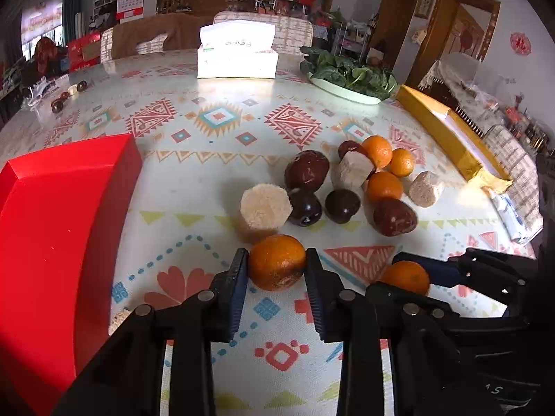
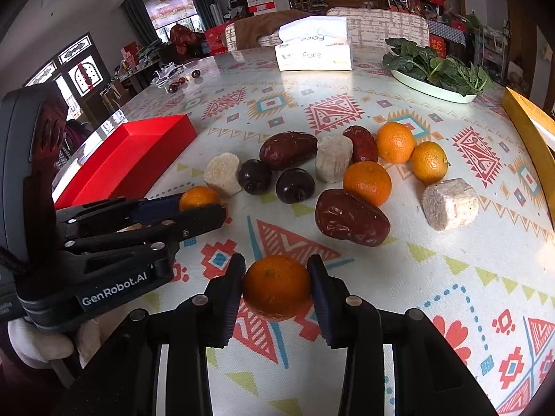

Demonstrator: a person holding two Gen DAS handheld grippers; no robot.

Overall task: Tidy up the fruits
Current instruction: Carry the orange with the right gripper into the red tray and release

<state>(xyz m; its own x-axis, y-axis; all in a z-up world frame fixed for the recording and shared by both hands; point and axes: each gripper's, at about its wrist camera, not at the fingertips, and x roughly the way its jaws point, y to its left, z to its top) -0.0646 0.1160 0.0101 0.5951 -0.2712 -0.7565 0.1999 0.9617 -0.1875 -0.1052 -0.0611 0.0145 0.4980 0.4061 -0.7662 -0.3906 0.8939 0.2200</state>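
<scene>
Nearest, each gripper is clamped on a fruit. The left gripper (image 1: 276,266) has its fingers pressed on either side of one mandarin (image 1: 276,262); the right gripper (image 2: 275,286) pinches a second mandarin (image 2: 276,287). This looks like the pickup step. Further out at twelve o'clock lie the loose fruits (image 2: 347,173); the red box (image 1: 59,228) sits at nine o'clock. Next, probably, carry both oranges leftward to it.
</scene>
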